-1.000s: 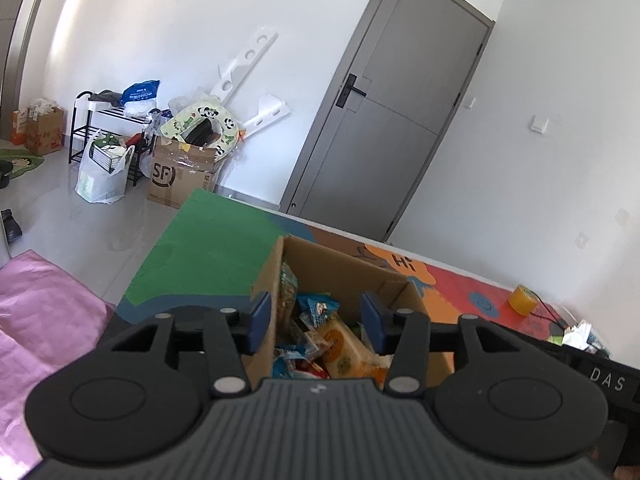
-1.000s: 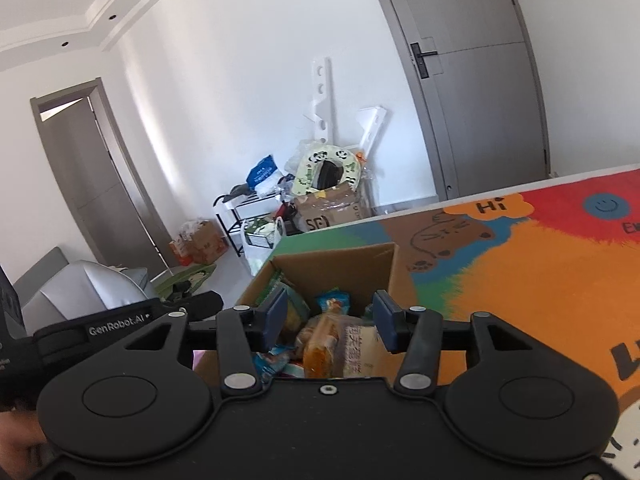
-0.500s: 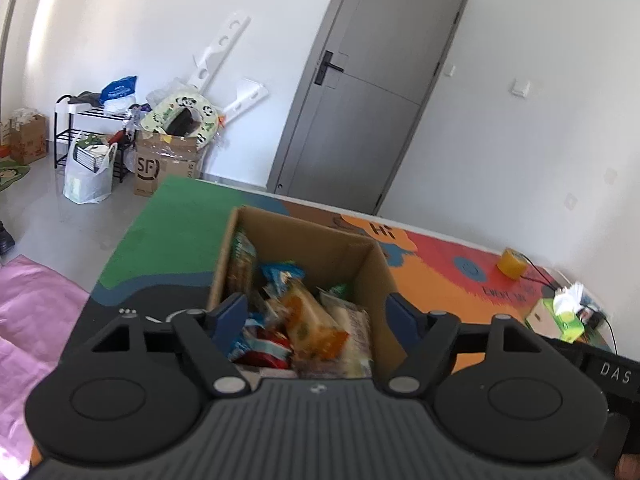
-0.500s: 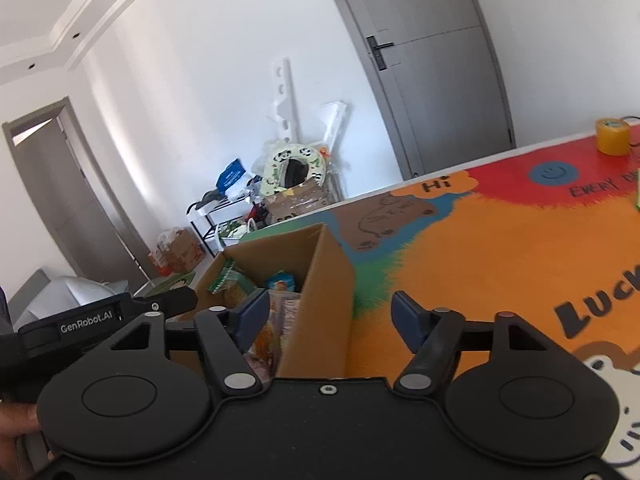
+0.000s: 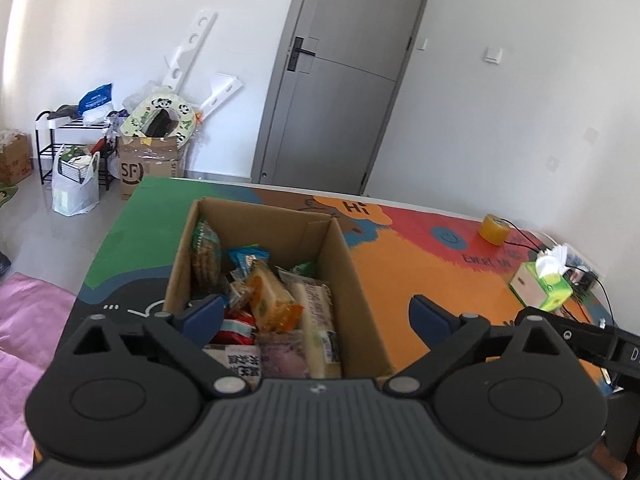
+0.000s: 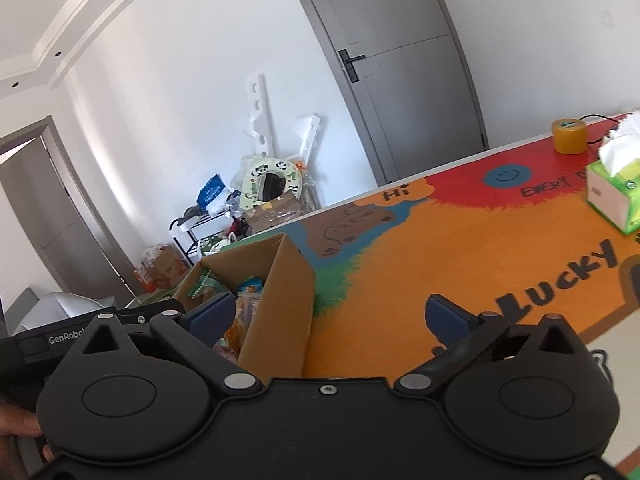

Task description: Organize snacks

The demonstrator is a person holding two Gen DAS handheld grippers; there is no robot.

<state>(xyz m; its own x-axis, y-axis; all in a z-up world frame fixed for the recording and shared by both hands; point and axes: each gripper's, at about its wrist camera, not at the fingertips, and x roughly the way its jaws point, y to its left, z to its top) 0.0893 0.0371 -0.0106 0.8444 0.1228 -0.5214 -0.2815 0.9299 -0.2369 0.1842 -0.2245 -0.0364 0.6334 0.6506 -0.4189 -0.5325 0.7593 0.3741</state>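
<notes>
the cardboard box sat on the mat just ahead of the left gripper, its jaws spread wide and empty; snack packets filled it. the right gripper also gaped, box at its left finger.

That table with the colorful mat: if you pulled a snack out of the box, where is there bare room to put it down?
The widest bare patch is the orange part of the mat, between the cardboard box and the tissue box. The green corner left of the cardboard box is also bare. It is crowded inside the box and at the far end, near the tape roll and cables.
</notes>
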